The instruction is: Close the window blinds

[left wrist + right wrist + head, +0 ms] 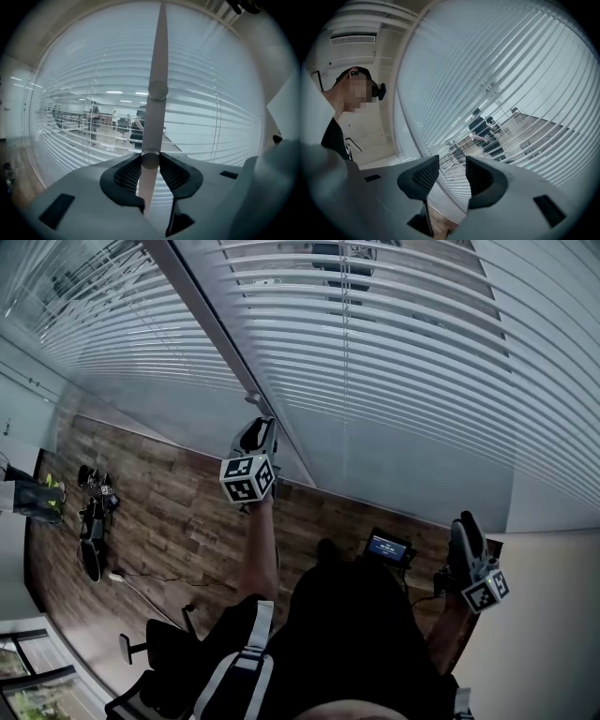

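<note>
Blinds point(403, 352) hang directly ahead of both grippers, and we work them through the wand point(157, 89). Our left gripper point(150, 161) is clamped on the wand: both pads point(125, 174) press its sides. The rod runs upright between them and continues above the jaws past a round joint. Beyond this gripper the slats lie roughly level with gaps between them, and a lit room shows through the gaps. In the head view the left gripper is raised just beside the frame strip point(202, 306) that divides two blind panels. Our right gripper point(452, 174) holds nothing. Its jaws stand a narrow gap apart, with only slats visible past them. It is held lower, well to the right of the left gripper. Below both grippers lies a wooden floor point(178, 512), and a small lit screen point(387, 547) shows between them.
</note>
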A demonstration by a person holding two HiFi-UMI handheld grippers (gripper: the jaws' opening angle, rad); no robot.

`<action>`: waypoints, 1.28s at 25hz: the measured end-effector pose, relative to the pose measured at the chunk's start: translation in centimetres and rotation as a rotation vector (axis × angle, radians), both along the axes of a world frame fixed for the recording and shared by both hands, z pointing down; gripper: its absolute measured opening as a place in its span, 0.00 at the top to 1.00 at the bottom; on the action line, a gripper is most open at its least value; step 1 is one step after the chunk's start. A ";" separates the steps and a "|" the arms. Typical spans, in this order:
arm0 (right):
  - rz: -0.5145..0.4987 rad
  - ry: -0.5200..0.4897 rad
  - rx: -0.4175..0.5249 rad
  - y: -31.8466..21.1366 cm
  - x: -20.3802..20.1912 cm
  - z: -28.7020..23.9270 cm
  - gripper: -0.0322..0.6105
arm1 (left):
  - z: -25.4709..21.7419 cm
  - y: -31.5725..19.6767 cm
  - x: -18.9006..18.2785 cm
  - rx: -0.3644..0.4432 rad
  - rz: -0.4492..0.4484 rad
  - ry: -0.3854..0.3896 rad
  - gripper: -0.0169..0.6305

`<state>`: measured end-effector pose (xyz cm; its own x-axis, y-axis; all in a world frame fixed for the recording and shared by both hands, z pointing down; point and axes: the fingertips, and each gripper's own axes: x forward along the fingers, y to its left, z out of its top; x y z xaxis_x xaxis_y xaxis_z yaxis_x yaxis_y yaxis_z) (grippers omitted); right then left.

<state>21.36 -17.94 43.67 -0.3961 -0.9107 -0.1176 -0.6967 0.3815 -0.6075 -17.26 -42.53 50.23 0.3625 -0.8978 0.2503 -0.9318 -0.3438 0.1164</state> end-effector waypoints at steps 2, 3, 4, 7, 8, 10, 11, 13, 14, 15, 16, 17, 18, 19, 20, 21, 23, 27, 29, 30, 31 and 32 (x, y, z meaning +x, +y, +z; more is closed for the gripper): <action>0.000 0.001 0.002 0.0 0.0 0.0 0.68 | 0.0 0.0 0.0 0.005 0.000 -0.056 0.77; 0.000 0.000 0.002 0.1 0.0 0.0 0.68 | 0.0 0.0 0.1 0.008 -0.001 -0.090 0.77; -0.001 0.000 0.001 0.1 0.0 0.1 0.68 | 0.1 0.0 0.1 0.011 -0.002 -0.128 0.77; -0.002 0.027 0.002 0.6 0.6 1.4 0.68 | 0.3 -0.1 0.3 0.024 -0.003 -0.238 0.77; -0.003 0.037 0.004 0.7 0.9 1.9 0.68 | 0.5 -0.1 0.3 0.029 -0.003 -0.265 0.77; -0.003 0.045 0.005 1.0 1.0 2.3 0.68 | 0.6 0.0 0.4 0.037 -0.004 -0.295 0.77; -0.003 0.045 0.005 1.0 1.0 2.3 0.68 | 0.7 0.0 0.4 0.038 -0.004 -0.298 0.77; -0.002 0.044 0.005 1.1 0.9 2.3 0.68 | 0.8 0.1 0.4 0.035 -0.002 -0.292 0.77; -0.003 0.043 0.006 1.1 0.8 2.3 0.68 | 0.8 0.1 0.3 0.033 -0.001 -0.289 0.77; -0.003 0.044 0.006 1.0 0.8 2.1 0.68 | 0.6 0.0 0.3 0.032 0.000 -0.286 0.77; -0.004 0.044 0.006 1.0 0.7 1.9 0.68 | 0.5 0.0 0.4 0.031 0.000 -0.284 0.77; -0.005 0.045 0.006 1.0 0.7 1.7 0.68 | 0.3 0.0 0.4 0.031 -0.001 -0.282 0.77; -0.005 0.046 0.006 1.0 0.7 1.6 0.68 | 0.3 0.0 0.4 0.031 -0.001 -0.280 0.77; -0.005 0.046 0.005 1.0 0.7 1.6 0.68 | 0.2 0.0 0.4 0.034 0.001 -0.278 0.77; -0.004 0.046 0.005 1.0 0.7 1.6 0.68 | 0.2 0.0 0.4 0.039 0.002 -0.275 0.77; -0.004 0.047 0.006 1.0 0.7 1.6 0.68 | 0.2 0.0 0.5 0.046 0.003 -0.269 0.77; -0.004 0.049 0.005 1.1 0.8 1.6 0.68 | 0.0 0.2 0.5 0.060 -0.004 -0.232 0.77; -0.002 0.049 0.008 1.3 0.9 1.7 0.68 | -0.1 0.5 0.1 0.048 -0.034 -0.065 0.71; -0.001 0.049 0.007 1.3 0.8 1.8 0.68 | 0.1 0.4 0.0 0.021 -0.030 0.022 0.71; -0.001 0.048 0.007 1.3 0.8 1.7 0.68 | 0.2 0.3 0.0 0.008 -0.023 0.061 0.71; 0.000 0.048 0.006 1.2 0.8 1.6 0.68 | 0.1 0.2 0.0 -0.001 -0.017 0.093 0.71; 0.000 0.047 0.005 1.1 0.8 1.6 0.68 | 0.1 0.2 0.0 -0.007 -0.014 0.116 0.71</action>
